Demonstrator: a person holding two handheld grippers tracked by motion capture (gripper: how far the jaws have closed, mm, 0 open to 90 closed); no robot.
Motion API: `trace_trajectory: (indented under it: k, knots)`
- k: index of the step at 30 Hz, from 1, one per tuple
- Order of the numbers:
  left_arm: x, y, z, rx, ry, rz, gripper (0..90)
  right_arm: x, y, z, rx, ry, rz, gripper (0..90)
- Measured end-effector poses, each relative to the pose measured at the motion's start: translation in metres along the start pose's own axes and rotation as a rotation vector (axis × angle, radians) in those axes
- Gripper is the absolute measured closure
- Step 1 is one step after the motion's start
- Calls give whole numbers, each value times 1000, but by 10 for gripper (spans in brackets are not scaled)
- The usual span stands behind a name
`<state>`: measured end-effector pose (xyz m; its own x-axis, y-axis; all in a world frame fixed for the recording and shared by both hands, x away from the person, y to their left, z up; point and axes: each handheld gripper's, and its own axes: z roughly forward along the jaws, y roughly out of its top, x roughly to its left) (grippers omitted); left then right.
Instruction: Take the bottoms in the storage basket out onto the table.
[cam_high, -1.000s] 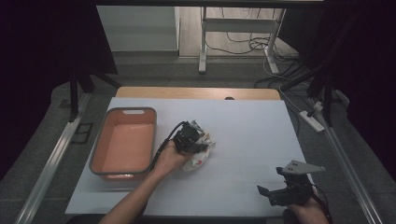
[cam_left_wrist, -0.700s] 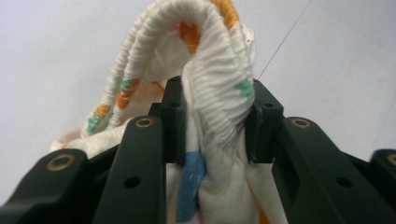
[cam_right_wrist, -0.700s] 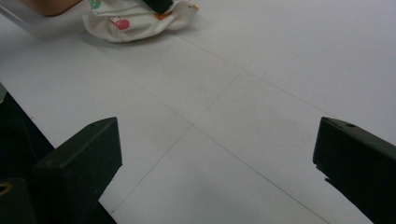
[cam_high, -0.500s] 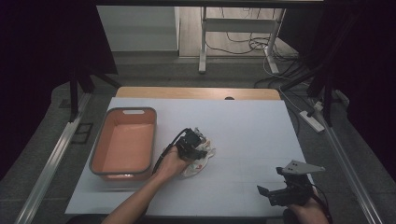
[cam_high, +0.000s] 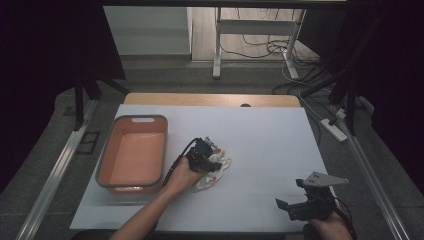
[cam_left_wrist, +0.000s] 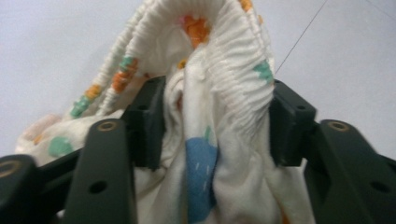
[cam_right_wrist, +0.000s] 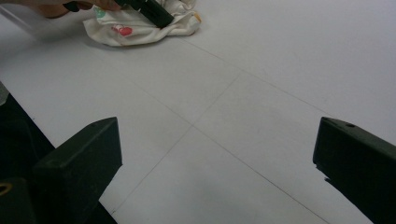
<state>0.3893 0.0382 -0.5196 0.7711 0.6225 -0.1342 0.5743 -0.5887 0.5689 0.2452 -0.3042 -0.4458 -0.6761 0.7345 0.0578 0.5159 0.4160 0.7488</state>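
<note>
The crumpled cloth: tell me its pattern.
White cloth with small blue, orange and green prints; clearest in the left gripper view.

Looks like a lab or test room, probably: white-covered table (cam_high: 260, 130) ringed by black curtains (cam_high: 45, 45), cables (cam_high: 265, 47) and a power strip (cam_high: 336, 129) on the floor at upper right.

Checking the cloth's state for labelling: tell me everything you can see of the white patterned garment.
The garment is small, of soft white fabric printed with orange, green, blue and red shapes, with a ribbed elastic hem. It lies crumpled on the white table cover, just right of the orange bin and apart from it. The left gripper is on it: a gathered fold, hem uppermost, stands between its jaws, which have just been opening; whether the pads still press it I cannot tell. The hand holding that gripper rests beside it.
</note>
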Motion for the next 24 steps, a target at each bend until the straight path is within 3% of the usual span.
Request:
trace_trajectory:
  k: [4, 11, 17, 22, 24]
  knots:
    - [-3, 2, 1, 9, 0, 16, 371, 0, 0, 0, -4, 1, -1, 18]
    - [-13, 5, 1, 27, 53, 73, 268, 0, 0, 0, -2, 2, -1, 18]
    - [-15, 6, -2, 21, 38, 86, 185, 0, 0, 0, -5, 4, 0, 18]
    - [-15, 8, -3, 0, -8, 50, 106, 0, 0, 0, -5, 5, -1, 19]
    - [-15, 8, -4, -8, -16, 54, 61, 0, 0, 0, -5, 7, -5, 19]
